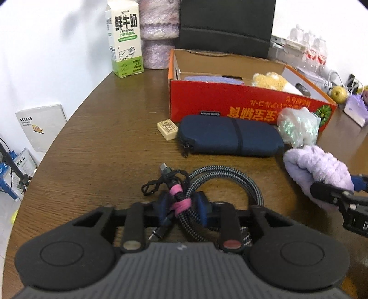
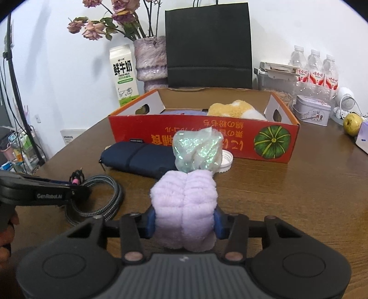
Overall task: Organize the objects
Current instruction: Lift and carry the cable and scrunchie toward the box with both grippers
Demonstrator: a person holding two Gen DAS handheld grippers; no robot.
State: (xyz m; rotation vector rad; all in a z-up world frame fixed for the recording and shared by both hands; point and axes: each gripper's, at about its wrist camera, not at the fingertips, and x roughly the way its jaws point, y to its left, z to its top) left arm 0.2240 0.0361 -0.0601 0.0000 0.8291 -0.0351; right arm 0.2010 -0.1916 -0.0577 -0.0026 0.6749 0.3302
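- Reading left to right: milk carton [image 1: 125, 39] printed "FRESH MILK"; red cardboard box [image 2: 202, 135] with a pumpkin graphic.
- Left hand-held gripper [image 1: 181, 207], marked "GenRobot.AI" in the right wrist view only, is clamped on a coiled braided cable [image 1: 230, 181] at its pink tie, on the wooden bench [image 1: 103, 142].
- Right hand-held gripper [image 2: 185, 222] is clamped on a fluffy lilac cloth [image 2: 184, 197], before the navy pouch [image 2: 138, 156] and box.
- Only the right wrist view shows dried flowers [image 2: 110, 20] and water bottles [image 2: 315, 66].
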